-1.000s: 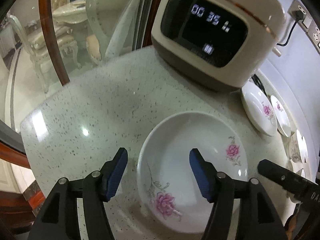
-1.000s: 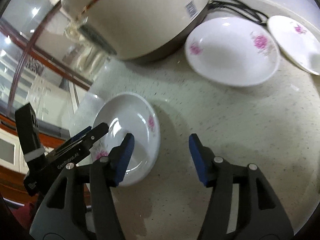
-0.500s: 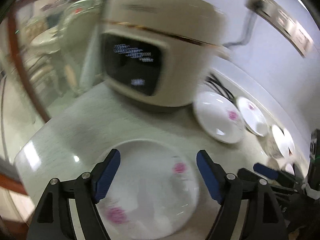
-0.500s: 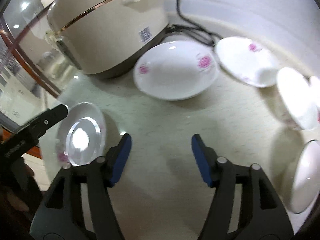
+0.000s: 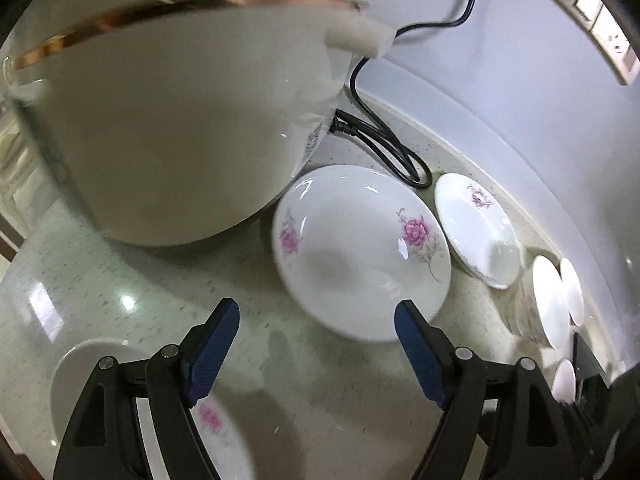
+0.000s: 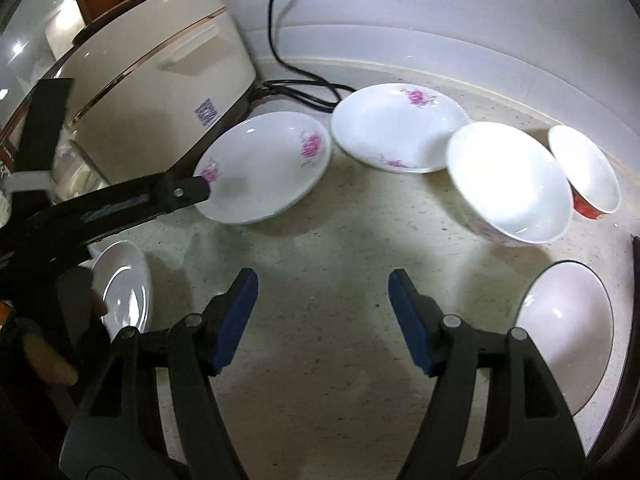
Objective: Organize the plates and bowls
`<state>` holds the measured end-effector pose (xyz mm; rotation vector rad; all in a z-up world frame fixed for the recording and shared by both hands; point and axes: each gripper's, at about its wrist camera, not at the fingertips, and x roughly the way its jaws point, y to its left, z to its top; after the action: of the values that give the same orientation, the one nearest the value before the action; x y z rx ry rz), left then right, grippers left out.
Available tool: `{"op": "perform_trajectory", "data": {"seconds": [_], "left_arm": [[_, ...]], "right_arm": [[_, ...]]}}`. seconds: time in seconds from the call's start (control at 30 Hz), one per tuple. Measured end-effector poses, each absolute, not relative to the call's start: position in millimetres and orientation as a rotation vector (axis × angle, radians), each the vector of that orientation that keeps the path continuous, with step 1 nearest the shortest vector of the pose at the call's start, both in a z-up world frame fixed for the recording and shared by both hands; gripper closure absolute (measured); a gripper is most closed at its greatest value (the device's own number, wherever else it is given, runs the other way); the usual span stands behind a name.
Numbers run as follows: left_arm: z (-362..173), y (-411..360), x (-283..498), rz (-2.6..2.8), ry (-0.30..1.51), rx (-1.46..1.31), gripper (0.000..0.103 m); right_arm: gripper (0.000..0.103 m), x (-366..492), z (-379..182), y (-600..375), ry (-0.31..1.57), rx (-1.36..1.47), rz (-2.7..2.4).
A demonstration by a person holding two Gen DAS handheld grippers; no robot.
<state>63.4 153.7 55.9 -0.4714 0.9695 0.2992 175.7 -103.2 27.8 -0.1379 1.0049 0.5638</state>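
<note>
My left gripper (image 5: 316,344) is open and empty over the speckled counter, just short of a white floral plate (image 5: 360,252) that lies beside the rice cooker. Another floral plate (image 5: 116,396) lies under its left finger at the counter's left end. My right gripper (image 6: 322,320) is also open and empty above bare counter. Ahead of it lie two floral plates (image 6: 260,168) (image 6: 400,128), a large white bowl (image 6: 508,188) and a small bowl (image 6: 584,168) with a red outside. The left gripper (image 6: 188,194) reaches in from the left over the nearer plate's rim.
A cream rice cooker (image 5: 180,120) fills the left, and its black cord (image 5: 384,148) loops behind the plates. One more white bowl (image 6: 564,332) sits at the right edge. A pale wall (image 6: 440,12) backs the counter, with sockets (image 5: 592,8) high up.
Both grippers have swung right, away from the floral plate at the counter's left end, and their jaws have widened. The left one now faces the plate beside the cooker.
</note>
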Motion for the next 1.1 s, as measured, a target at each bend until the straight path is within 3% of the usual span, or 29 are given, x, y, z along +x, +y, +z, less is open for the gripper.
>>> {"op": "perform_trajectory", "data": {"seconds": [0.4,0.5,0.57,0.67,1.1], "left_arm": [[23.9,171.0,99.6,0.399,1.026,-0.519,0.026],[22.1,169.0,106.5,0.385,1.023,-0.494,0.041],[23.4,166.5,109.9,0.39,1.027,-0.456,0.058],[24.1,169.4,113.5,0.404,1.018,-0.448,0.066],[23.6,129.7,92.0,0.341,1.053,-0.316,0.067]], "right_arm": [[0.032,183.1,24.4,-109.9,1.014,-0.101,0.545],[0.032,184.9,22.3,-111.1,1.024,-0.094,0.536],[0.032,185.8,22.1,-111.7,1.025,-0.091,0.533],[0.032,186.8,23.1,-111.9,1.021,-0.09,0.528],[0.032,204.8,18.8,-108.4,1.067,-0.05,0.474]]}}
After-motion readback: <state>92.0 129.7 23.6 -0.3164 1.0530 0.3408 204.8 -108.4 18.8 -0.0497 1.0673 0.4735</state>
